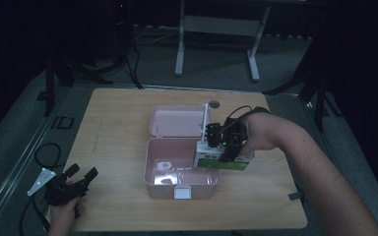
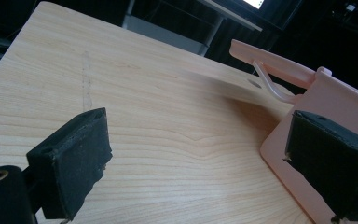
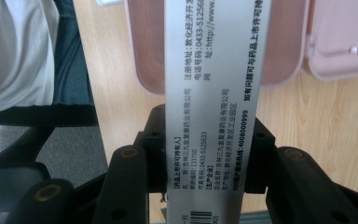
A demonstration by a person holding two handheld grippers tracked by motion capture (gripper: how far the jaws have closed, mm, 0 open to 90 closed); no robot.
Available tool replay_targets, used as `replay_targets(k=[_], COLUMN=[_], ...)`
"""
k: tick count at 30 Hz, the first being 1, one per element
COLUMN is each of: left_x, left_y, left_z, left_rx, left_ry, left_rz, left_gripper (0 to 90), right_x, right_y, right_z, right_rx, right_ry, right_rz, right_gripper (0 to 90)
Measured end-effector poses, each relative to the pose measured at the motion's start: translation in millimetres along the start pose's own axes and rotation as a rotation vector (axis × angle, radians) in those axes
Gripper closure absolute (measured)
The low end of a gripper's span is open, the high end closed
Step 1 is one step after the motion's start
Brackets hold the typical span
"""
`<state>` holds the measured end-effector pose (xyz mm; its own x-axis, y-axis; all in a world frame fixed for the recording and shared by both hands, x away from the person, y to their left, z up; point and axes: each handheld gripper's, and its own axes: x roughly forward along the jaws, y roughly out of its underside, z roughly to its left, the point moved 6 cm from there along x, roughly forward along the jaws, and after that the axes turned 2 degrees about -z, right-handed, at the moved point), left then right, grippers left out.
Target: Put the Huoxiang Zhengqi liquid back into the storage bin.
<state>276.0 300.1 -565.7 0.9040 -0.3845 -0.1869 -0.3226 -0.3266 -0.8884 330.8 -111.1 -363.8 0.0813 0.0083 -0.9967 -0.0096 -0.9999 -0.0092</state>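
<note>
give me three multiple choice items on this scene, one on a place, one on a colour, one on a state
1. Where is the carton held by the right tongs?
A. over the right end of the open case
B. flat on the table's far left corner
C. on the floor

2. What colour is the case?
A. blue
B. pink
C. black

3. How do the left tongs stand?
A. shut on the carton
B. shut on the case lid
C. open, holding nothing

Answers:
1 A, the high view shows the carton at the case's right end, above its rim.
2 B, tray and lid are pale pink in the high view.
3 C, the left gripper view shows bare table between its two pads.
</note>
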Motion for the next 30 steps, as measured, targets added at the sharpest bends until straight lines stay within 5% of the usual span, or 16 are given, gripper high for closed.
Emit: replay_targets(k=[30], left_x=[0.5], left_y=[-0.2], left_z=[-0.2], left_rx=[0.006], left_ry=[0.001], left_rz=[0.002], left_gripper=[6.8], right_x=[19.6], right_y=[-47.9], right_z=[11.3], right_rx=[-0.08], right_ry=[0.008], right_rz=[-0.018], right_gripper=[61.7])
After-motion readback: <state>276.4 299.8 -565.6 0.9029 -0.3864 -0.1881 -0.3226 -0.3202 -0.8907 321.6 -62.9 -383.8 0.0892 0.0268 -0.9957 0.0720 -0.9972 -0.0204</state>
